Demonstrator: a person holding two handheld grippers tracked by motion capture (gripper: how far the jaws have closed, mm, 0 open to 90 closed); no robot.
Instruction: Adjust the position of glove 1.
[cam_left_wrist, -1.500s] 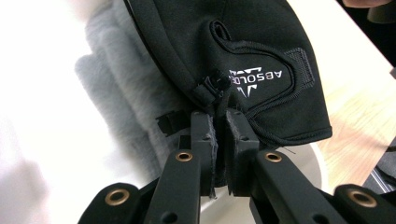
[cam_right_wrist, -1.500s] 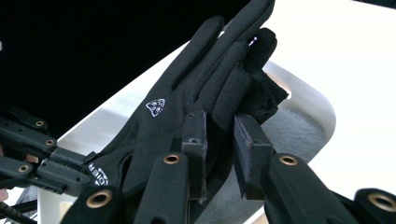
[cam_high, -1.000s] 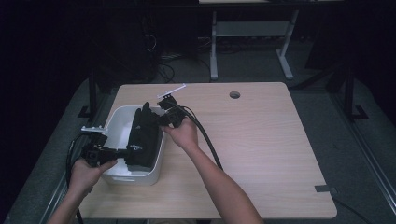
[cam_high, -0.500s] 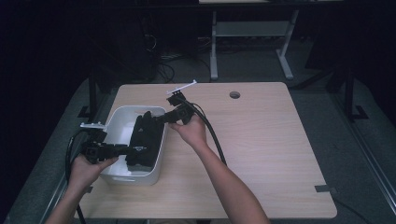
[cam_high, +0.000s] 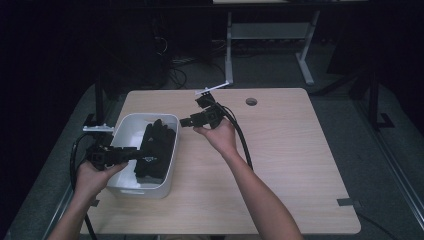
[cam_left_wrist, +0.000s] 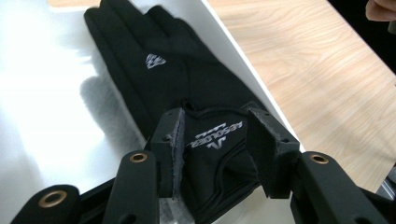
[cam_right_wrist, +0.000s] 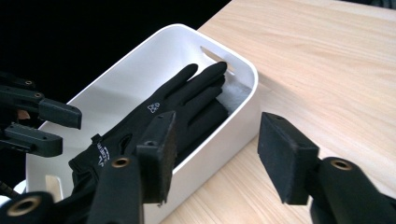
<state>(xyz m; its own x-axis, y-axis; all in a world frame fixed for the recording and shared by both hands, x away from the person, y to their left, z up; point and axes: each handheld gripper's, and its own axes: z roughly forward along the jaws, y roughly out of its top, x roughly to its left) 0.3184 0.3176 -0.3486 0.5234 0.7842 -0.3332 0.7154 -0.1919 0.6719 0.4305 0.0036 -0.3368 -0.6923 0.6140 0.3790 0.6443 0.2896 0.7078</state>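
White bin (cam_high: 165, 150) holds black gloves (cam_high: 155, 147); left tongs (cam_left_wrist: 215, 154) and right tongs (cam_right_wrist: 215, 158) gape, empty.

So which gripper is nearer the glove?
Left. The left gripper has its open jaws on either side of the cuff of the glove in the bin. The right gripper hangs open outside the bin, past its far corner.

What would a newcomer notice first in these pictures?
The eye goes first to the black glove lying in the white bin at the left of the wooden table. The left gripper stands open around the glove's cuff. The right gripper hangs open above the table, just right of the bin.
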